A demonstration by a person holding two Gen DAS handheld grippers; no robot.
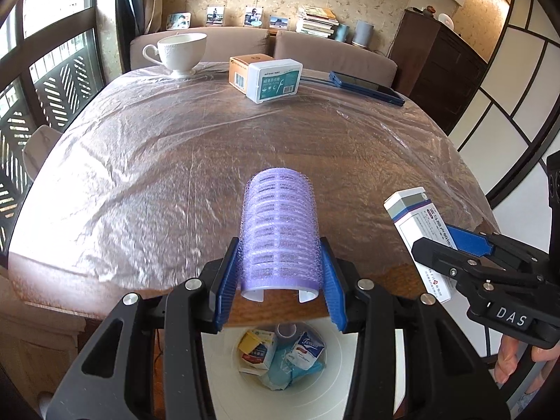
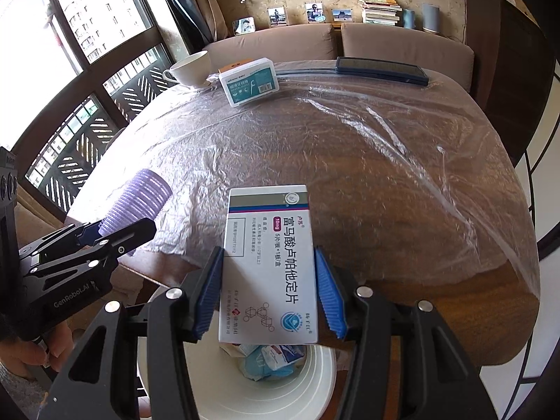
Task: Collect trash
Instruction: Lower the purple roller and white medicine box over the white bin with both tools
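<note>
Left gripper (image 1: pixel 280 273) held level past the near edge of the plastic-covered wooden surface (image 1: pixel 157 161), jaws clamped on a purple mesh cylindrical hair roller (image 1: pixel 280 231), roller axis pointing forward. Right gripper (image 2: pixel 269 290) alongside at similar height, jaws closed on the long sides of a white rectangular cardboard medicine box (image 2: pixel 269 262), printed face up. Both items sit above a white round waste bin (image 1: pixel 339 378) on the floor below the surface edge. Bin contents: crumpled blue wrapper, tissue packet, small yellow-and-white carton. White teacup (image 1: pixel 178 52), dental-floss box (image 1: pixel 276 80) and dark blue flat case (image 1: pixel 367 87) at the far edge.
</note>
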